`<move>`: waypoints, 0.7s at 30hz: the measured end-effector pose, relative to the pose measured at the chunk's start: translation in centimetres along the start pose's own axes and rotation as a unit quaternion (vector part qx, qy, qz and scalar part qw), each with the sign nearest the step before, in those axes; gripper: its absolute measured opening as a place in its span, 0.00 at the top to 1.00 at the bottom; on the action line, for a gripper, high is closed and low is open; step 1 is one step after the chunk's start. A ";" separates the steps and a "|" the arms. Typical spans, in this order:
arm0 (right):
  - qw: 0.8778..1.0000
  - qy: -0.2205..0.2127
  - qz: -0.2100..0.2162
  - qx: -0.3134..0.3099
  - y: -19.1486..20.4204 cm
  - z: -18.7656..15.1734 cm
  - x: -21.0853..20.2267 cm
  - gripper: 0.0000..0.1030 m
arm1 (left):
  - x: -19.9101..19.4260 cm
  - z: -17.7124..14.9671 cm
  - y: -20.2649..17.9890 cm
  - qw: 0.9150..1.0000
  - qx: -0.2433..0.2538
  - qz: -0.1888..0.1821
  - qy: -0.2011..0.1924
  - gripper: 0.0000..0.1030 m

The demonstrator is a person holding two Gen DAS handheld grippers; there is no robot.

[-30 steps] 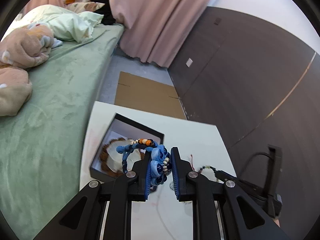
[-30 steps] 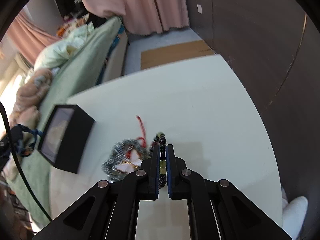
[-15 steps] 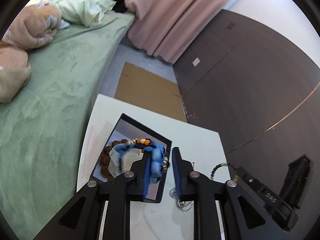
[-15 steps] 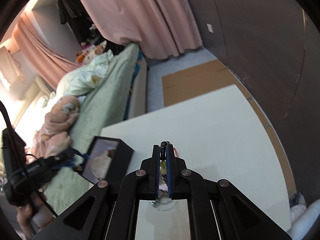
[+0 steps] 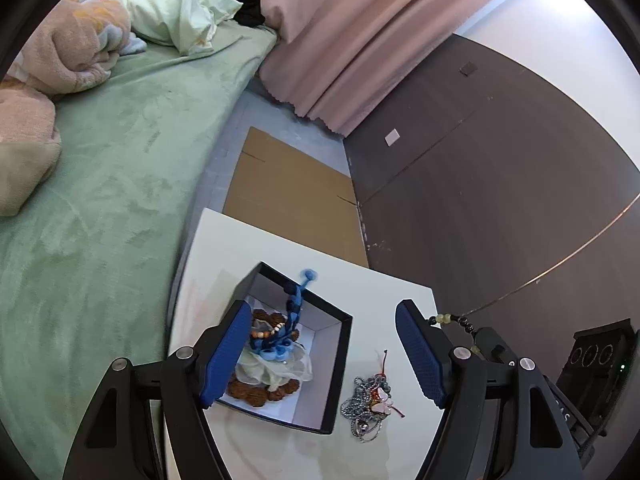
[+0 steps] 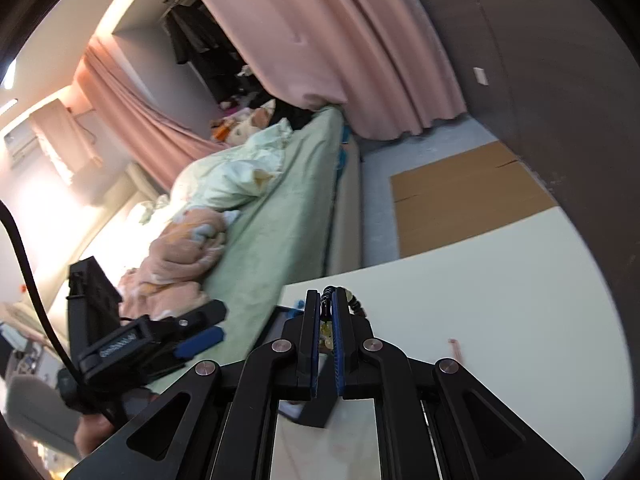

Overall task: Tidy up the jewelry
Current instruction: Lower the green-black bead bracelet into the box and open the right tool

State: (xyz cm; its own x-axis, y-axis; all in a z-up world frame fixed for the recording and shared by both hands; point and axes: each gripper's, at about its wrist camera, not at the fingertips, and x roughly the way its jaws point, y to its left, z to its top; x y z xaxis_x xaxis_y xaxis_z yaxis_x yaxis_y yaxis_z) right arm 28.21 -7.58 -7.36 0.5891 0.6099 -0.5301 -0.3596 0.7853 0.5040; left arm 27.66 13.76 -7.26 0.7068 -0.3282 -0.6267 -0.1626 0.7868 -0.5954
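A black jewelry box with a white inside sits on the white table. In it lie a brown bead bracelet, a pale cloth pouch and a blue corded bracelet. My left gripper is open above the box, with nothing between its pads. A silver chain pile with a pink charm lies right of the box. My right gripper is shut on a black and green bead bracelet, held above the table; its beads also show in the left wrist view.
A green bed with blankets runs along the table's left side. Flat cardboard lies on the floor beyond the table. A dark wall stands to the right. Pink curtains hang at the back.
My left gripper has opened and let the blue bracelet drop into the box. My right gripper has lifted the bead bracelet off the table and moved toward the box.
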 end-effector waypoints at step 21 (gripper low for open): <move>0.995 0.072 0.039 0.065 2.0 -2.6 8.0 0.42 | -2.7 0.3 2.0 1.000 -0.015 0.013 -0.022 0.27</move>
State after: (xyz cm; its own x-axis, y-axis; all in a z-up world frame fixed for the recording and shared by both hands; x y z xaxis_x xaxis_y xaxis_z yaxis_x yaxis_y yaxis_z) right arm 30.31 -0.87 -12.40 0.4505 0.6843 -0.5734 -0.2981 0.7207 0.6258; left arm 25.63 16.39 -6.55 0.7319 -0.2844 -0.6192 -0.2014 0.7779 -0.5953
